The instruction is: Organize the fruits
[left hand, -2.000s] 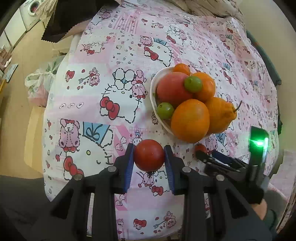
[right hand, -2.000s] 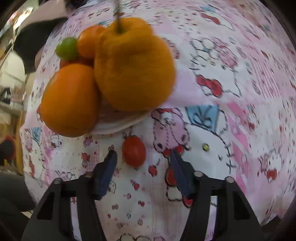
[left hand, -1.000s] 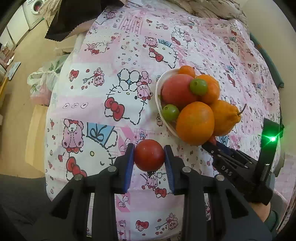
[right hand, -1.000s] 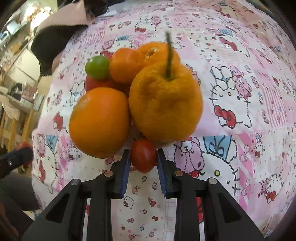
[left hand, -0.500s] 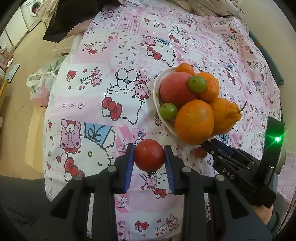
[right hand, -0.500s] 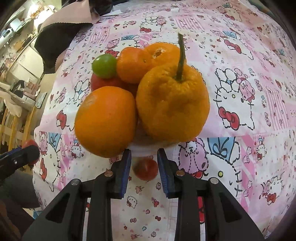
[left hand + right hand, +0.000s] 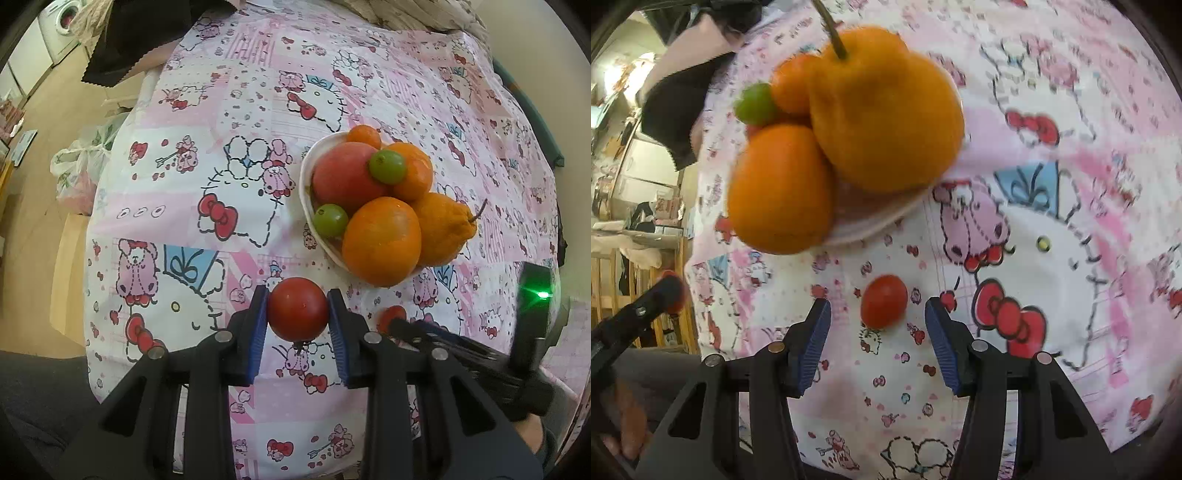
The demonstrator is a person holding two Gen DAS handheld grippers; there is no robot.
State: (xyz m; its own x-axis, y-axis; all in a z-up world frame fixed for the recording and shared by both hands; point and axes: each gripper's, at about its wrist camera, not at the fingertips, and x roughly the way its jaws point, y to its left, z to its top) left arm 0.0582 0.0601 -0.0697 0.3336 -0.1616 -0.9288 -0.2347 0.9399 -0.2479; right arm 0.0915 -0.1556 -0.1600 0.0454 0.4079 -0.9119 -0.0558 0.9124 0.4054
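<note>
My left gripper is shut on a round red tomato, held above the patterned cloth. A white bowl behind it holds oranges, a bumpy stemmed citrus, a large red fruit and two green ones. In the right wrist view a small red tomato lies on the cloth just in front of the bowl. My right gripper is around it with its jaws opening and the pads clear of it. From the left view the right gripper's fingers reach in beside the small tomato.
The table wears a pink and white cartoon-print cloth. A dark cloth lies at its far left corner. A plastic bag sits on the floor to the left. A person's dark-clad leg is below the near edge.
My right gripper let go of the small tomato, which dropped onto the cloth in front of the bowl, and its jaws spread apart. My left gripper kept still with its tomato.
</note>
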